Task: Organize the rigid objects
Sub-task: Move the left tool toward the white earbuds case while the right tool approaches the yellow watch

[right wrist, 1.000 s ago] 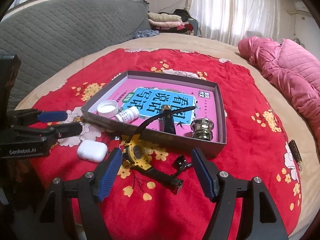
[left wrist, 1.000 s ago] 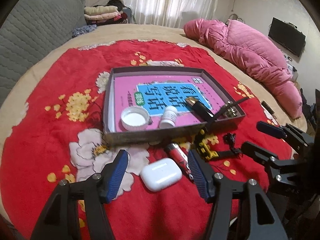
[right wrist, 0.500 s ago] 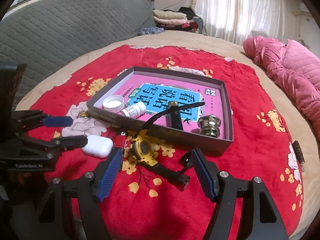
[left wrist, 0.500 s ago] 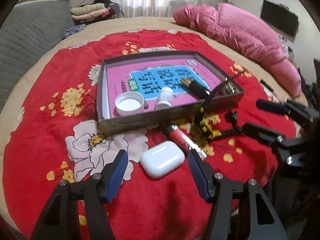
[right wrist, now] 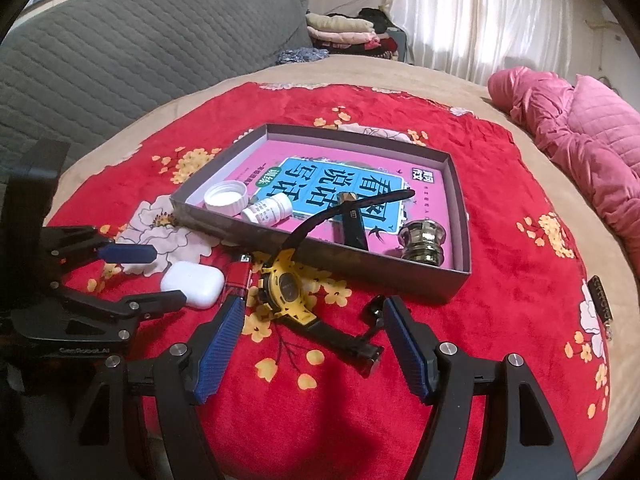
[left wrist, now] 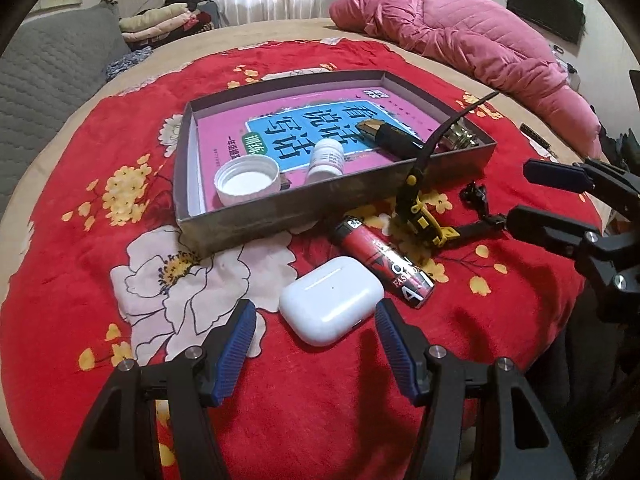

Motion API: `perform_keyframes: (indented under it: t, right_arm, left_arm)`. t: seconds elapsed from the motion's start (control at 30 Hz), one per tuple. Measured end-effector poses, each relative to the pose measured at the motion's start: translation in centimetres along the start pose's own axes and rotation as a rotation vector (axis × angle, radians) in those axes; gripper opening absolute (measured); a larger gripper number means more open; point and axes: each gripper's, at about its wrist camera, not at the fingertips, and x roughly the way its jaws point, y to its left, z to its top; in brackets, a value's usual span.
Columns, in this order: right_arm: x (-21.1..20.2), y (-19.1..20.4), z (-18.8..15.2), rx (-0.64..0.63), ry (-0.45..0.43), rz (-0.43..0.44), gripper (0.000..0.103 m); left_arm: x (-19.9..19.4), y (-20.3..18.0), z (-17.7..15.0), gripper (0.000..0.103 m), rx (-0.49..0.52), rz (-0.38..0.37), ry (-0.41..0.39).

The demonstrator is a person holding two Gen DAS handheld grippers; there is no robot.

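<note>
A grey shallow box on the red blanket holds a pink book, a white cap, a small white bottle, a black lighter and a brass knob. In front of it lie a white earbud case, a red tube and a yellow-black watch, its strap leaning on the box wall. My left gripper is open around the earbud case. My right gripper is open, just short of the watch.
A small black clip lies by the watch. A pink quilted jacket lies at the far right of the bed. Folded clothes and a grey headboard stand behind. A dark strip lies at the right.
My left gripper has come lower and closer, so the earbud case now lies between its fingers. My right gripper has edged forward towards the watch. No object has moved.
</note>
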Motion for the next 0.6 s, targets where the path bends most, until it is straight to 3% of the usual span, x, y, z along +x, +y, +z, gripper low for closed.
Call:
perform_keyframes:
  t: [0.6]
  right_arm:
    - [2.8, 0.9, -0.6, -0.037, 0.052, 0.009, 0.073]
  left_arm:
    - [3.3, 0.2, 0.4, 0.062, 0.069, -0.108, 0.011]
